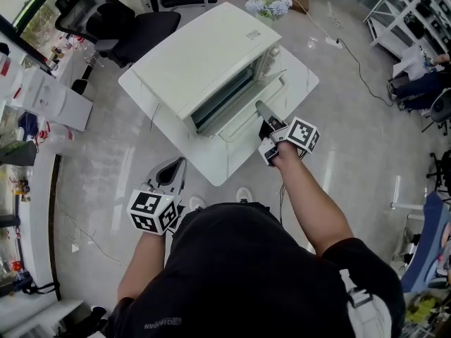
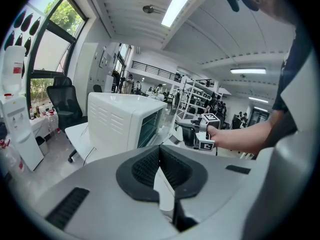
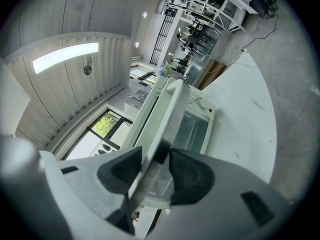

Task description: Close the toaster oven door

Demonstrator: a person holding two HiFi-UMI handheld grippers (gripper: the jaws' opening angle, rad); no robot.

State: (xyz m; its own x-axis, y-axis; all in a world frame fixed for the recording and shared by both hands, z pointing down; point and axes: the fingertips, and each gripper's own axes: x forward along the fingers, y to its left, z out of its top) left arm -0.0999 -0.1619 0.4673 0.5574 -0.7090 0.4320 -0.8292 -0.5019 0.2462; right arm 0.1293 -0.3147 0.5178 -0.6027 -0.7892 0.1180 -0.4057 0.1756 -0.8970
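Right tongs (image 3: 156,154) are open, with the handle (image 3: 165,119) of the oven door (image 1: 248,110) between the two pads. Left tongs (image 2: 160,149) are closed on nothing, held close to the person, away from the table (image 1: 299,76). That door is open, tipped down toward the table's near edge. Behind it, the white toaster oven (image 1: 204,55) sits in the table's middle.

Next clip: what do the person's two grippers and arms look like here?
The left gripper and right gripper both have light grey moulded bodies with dark ribbed pads. Each carries a white cube printed with black square markers: the left cube and the right cube. The person wears a black short-sleeved top, and the forearms are bare.
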